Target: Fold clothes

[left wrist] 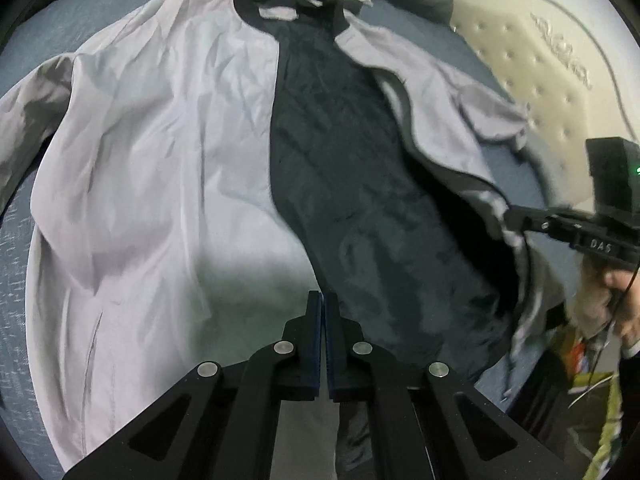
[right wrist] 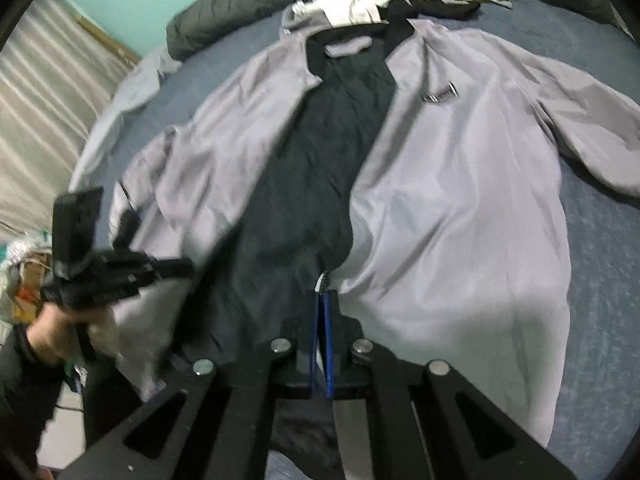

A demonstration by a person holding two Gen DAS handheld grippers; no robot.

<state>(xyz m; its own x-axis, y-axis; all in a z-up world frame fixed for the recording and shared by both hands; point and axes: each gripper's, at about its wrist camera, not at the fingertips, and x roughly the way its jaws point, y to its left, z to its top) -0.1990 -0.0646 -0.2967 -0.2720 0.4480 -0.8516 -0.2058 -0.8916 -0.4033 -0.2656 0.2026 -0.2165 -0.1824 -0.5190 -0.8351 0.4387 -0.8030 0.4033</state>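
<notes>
Both hand-held grippers pinch crinkled grey jacket, dark-lined.

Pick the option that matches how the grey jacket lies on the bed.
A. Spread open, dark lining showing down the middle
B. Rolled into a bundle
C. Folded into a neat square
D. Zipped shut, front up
A: the grey jacket lies flat on the blue bed sheet with its two front panels parted, and the dark lining shows between them from collar to hem.
</notes>
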